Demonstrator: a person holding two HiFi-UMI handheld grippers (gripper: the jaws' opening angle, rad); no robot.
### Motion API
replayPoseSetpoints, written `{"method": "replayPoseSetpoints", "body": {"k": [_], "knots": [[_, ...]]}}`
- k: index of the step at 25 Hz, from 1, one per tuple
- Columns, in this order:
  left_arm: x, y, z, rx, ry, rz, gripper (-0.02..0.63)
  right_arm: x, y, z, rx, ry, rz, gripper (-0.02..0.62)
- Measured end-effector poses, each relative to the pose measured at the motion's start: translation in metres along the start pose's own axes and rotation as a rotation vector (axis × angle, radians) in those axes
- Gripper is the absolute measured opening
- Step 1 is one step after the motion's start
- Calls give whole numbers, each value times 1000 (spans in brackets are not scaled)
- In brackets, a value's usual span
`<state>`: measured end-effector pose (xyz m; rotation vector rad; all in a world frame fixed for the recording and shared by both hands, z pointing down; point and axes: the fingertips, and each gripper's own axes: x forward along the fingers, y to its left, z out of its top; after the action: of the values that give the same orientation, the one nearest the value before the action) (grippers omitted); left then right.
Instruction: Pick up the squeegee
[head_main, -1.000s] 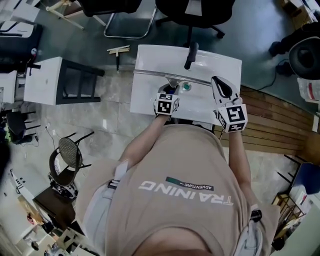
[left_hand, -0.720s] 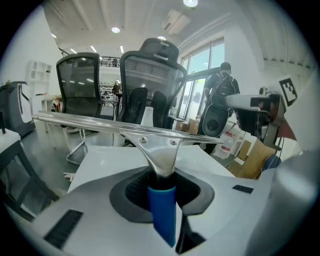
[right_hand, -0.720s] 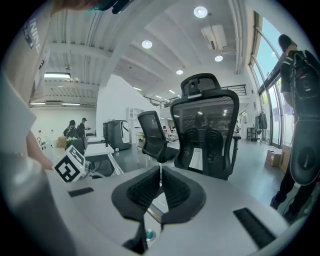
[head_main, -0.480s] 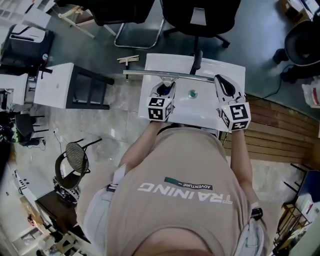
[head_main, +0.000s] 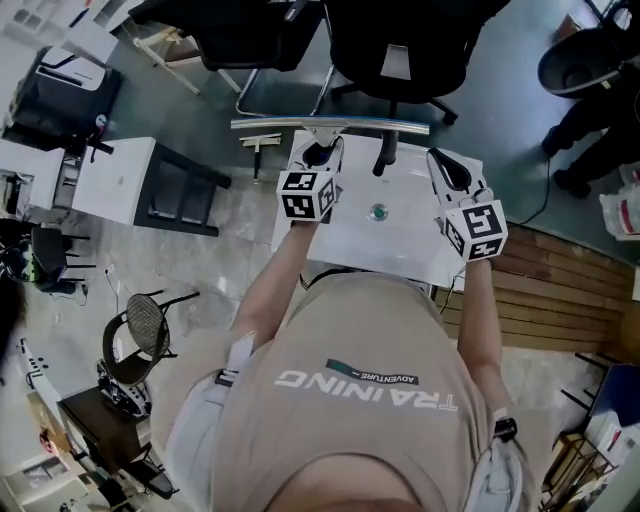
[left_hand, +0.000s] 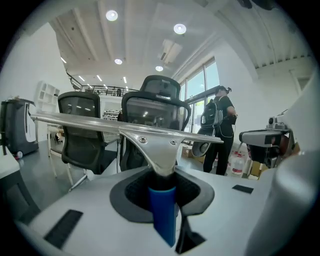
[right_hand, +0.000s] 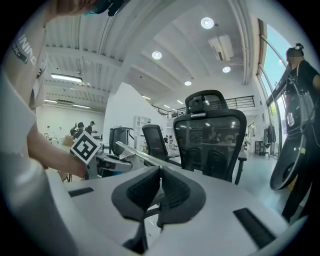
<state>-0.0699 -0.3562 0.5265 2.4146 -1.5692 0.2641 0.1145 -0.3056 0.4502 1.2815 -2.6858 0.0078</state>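
The squeegee has a long metal blade and a blue handle. My left gripper is shut on that handle and holds the squeegee in the air above the far left corner of the white sink. In the left gripper view the blade runs level across the picture, above the jaws of the left gripper. My right gripper hovers over the sink's right side, and in its own view the right gripper is shut with nothing between its pads. The blade shows to its left.
The sink has a round drain and a black faucet. Black office chairs stand beyond it. A small second squeegee lies on the floor, a white table stands at left, wooden slats lie at right. A person stands beyond.
My left gripper has lifted the squeegee off the sink and carried it up and toward the far edge. My right gripper has risen a little.
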Motion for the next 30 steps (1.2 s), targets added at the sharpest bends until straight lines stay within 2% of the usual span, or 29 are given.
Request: {"method": "replayPoseSetpoints", "body": {"k": [6,18,24,30], "knots": [[17,-5,62,25,-97,-4,98,6,-10,24,-40,-39,16,37],[28,-2,153,106,-233,-67,98,31,-23,86,-124,-110,-42,37],[27,-1,185,121,-284,-94,98,32,-22,108,-153,-126,-67,37],[25,-14,193,115,-302,-117,98,21,-25,111,-208,-98,-100,37]]}}
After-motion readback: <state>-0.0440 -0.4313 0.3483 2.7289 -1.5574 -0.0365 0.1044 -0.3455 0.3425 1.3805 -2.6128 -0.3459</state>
